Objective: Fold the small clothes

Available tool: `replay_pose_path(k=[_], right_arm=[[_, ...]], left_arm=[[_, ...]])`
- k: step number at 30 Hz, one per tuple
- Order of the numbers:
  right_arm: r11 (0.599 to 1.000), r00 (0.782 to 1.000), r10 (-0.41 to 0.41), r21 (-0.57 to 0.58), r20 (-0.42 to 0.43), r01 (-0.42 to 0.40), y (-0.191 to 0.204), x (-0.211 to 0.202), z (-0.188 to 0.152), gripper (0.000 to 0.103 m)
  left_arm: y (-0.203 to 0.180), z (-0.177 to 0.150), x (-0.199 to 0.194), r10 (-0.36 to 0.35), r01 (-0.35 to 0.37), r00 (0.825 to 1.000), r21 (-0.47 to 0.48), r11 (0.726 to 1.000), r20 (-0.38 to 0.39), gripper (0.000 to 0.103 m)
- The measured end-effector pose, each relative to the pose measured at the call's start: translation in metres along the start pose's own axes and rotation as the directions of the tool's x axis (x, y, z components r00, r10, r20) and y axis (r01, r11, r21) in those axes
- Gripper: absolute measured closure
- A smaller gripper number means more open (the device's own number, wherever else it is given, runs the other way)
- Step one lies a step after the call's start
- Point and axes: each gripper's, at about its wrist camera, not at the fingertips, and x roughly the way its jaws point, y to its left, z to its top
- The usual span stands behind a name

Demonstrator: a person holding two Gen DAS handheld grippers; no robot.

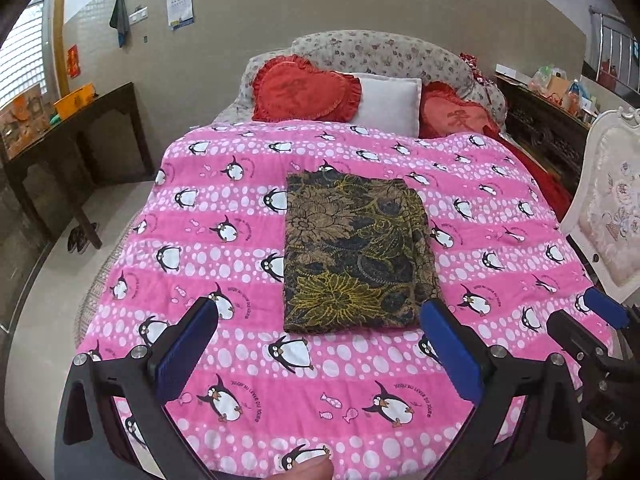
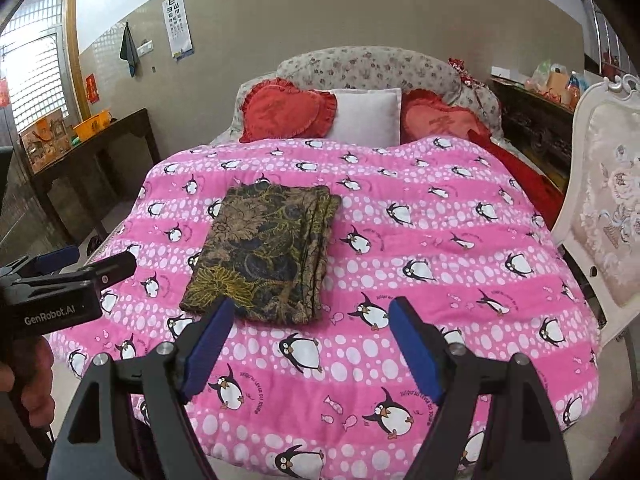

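Note:
A dark floral cloth in black, gold and brown (image 1: 352, 252) lies folded into a neat rectangle on the pink penguin blanket (image 1: 240, 360); it also shows in the right wrist view (image 2: 264, 252). My left gripper (image 1: 318, 320) is open and empty, hovering just short of the cloth's near edge. My right gripper (image 2: 312, 316) is open and empty, near the cloth's near right corner. The right gripper shows at the right edge of the left view (image 1: 588, 320); the left gripper shows at the left of the right view (image 2: 72, 284).
Red heart cushions (image 1: 304, 90) and a white pillow (image 1: 388, 104) lie at the headboard. A dark side table (image 1: 76, 136) stands left. A white upholstered chair (image 1: 612, 208) stands close at the bed's right side. A cluttered dark cabinet (image 1: 540, 120) is at the back right.

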Motion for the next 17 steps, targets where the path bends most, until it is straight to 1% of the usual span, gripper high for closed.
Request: replay_pose_path(k=[9,12,15,17], right_arm=[[1.0,1.0,-0.004,0.009,-0.012,0.004,-0.003,0.003,0.0,0.02],[1.0,1.0,-0.006,0.009,-0.031,0.006,-0.003,0.012,-0.001,0.02],[1.0,0.998,-0.005,0.015,-0.055,0.006,-0.005,0.023,-0.001,0.02],[1.0,0.997,-0.006,0.019,-0.075,0.008,-0.006,0.033,-0.002,0.02]], left_arm=[[-0.004,0.0,0.01,-0.007,0.007,1.0,0.007,1.0,-0.027,0.016],[-0.006,-0.001,0.02,-0.013,0.013,0.999,0.004,1.0,-0.044,0.016],[-0.006,-0.002,0.032,-0.028,0.027,0.999,-0.013,1.0,-0.047,0.016],[-0.008,-0.001,0.04,-0.029,0.028,0.998,-0.007,1.0,-0.053,0.016]])
